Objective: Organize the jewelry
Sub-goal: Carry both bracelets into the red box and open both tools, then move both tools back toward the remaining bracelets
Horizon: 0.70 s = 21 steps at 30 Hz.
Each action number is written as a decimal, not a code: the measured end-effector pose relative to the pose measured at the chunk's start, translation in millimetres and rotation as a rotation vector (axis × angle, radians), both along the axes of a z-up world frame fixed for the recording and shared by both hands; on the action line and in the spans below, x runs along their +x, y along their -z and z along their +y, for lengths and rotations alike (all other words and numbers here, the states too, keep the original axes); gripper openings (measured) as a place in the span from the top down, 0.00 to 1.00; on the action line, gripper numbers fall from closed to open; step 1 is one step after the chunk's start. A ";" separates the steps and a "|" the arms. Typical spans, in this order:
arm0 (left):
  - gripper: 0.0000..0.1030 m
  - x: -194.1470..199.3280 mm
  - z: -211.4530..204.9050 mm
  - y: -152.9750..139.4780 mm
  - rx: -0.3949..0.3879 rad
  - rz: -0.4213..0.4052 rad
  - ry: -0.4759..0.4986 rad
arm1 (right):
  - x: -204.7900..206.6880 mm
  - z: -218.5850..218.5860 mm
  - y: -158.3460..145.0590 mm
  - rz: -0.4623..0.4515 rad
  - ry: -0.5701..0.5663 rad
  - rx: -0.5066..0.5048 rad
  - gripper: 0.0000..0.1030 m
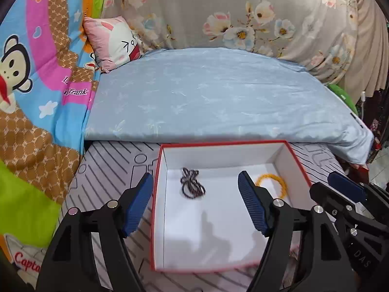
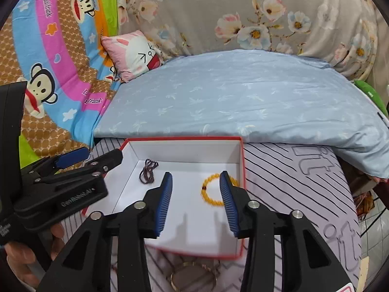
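Observation:
A red-edged white box [image 1: 160,194] [image 2: 239,155] lies on the striped sheet. Inside lie a dark beaded bracelet [image 1: 192,183] [image 2: 147,171] and a yellow beaded bracelet [image 1: 273,180] [image 2: 210,192]. My left gripper [image 1: 195,199] is open and empty, straddling the box's left wall; it also shows in the right wrist view [image 2: 97,157]. My right gripper [image 2: 195,196] is open and empty above the box floor, beside the yellow bracelet; its fingertip [image 1: 345,185] shows in the left wrist view. A gold ring-shaped piece [image 2: 192,277] lies on the sheet in front of the box.
A folded light-blue quilt [image 1: 214,97] [image 2: 243,97] lies just behind the box. A pink cartoon pillow [image 1: 114,43] [image 2: 136,53], a colourful monkey blanket [image 1: 36,85] at left and a floral cover [image 1: 243,12] behind. The bed edge drops off at right [image 2: 364,206].

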<state>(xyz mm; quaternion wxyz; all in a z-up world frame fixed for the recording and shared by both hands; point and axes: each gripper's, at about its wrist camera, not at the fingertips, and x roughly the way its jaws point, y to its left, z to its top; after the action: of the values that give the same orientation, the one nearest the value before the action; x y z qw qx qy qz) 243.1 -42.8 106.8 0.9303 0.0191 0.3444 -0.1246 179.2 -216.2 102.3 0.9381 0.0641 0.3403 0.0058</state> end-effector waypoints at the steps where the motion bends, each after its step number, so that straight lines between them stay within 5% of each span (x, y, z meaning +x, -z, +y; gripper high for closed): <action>1: 0.33 -13.0 4.4 -1.8 0.004 -0.011 -0.001 | -9.7 1.6 -2.1 -0.007 0.004 -0.010 0.53; 12: 0.29 -123.3 46.7 28.9 0.019 0.038 -0.045 | -129.1 17.9 27.4 0.058 0.024 -0.026 0.52; 21: 0.29 -180.7 57.4 79.0 0.045 0.120 -0.087 | -183.6 32.5 73.2 0.168 0.040 0.031 0.52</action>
<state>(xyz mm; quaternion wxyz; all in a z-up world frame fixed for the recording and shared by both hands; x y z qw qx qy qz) 62.4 14.6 27.9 0.9119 0.0178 0.4026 -0.0773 -4.5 -183.6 29.1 0.9050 0.0856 0.4164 -0.0128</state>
